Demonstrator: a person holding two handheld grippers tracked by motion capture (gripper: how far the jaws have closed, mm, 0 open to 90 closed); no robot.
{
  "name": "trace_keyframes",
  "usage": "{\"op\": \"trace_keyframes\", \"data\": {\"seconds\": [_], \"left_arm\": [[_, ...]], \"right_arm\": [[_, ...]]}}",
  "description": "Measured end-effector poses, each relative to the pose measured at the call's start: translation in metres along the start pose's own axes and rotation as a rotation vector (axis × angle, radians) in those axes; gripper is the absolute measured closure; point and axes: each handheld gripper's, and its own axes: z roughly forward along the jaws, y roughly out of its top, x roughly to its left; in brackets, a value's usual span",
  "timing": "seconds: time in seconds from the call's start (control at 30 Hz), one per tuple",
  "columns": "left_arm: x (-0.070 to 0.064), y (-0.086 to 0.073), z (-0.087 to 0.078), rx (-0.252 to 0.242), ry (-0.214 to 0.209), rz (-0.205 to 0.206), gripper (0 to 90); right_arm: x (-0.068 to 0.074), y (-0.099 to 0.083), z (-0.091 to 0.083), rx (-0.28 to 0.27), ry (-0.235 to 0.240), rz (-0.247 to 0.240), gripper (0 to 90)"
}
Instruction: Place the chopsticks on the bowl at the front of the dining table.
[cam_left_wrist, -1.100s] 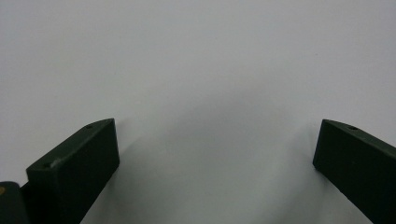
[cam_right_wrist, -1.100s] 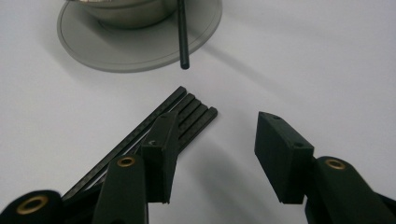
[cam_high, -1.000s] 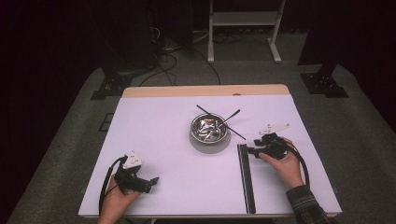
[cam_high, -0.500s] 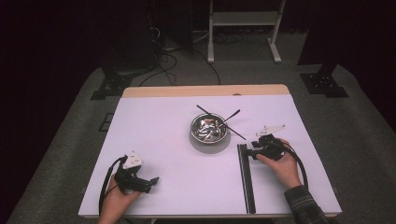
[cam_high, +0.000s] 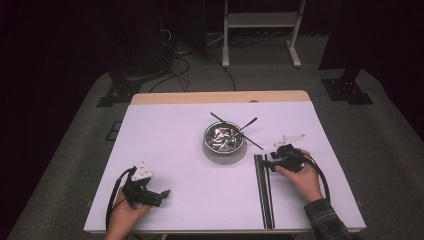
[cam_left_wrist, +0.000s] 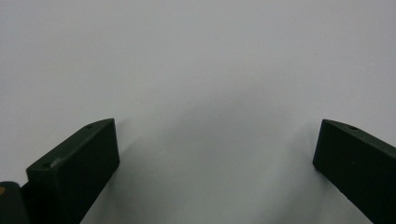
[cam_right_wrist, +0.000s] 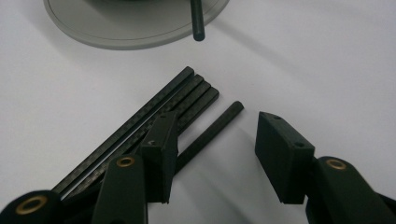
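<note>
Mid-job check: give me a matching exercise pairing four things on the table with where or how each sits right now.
Things:
1. left hand-held gripper
2. right hand-held gripper
3. metal bowl
4. row of black rods

States:
A. flat on the white table, near its front edge
B. open over bare table
C. open around one rod's end
D. sits on a grey disc, sticks leaning out

Pairs: 1-B, 2-C, 3-D, 4-A

No readable text, label, brand, number or sign on any surface
</note>
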Motion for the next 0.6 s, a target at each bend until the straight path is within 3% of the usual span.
{"op": "trace_keyframes", "data": {"seconds": [0.6], "left_arm": [[-0.0001,0.0,-0.0001,0.0,0.0,0.0,0.0]], "right_arm": [[0.0066,-0.0056,-0.003,-0.008,0.002,0.003,45.5]]}}
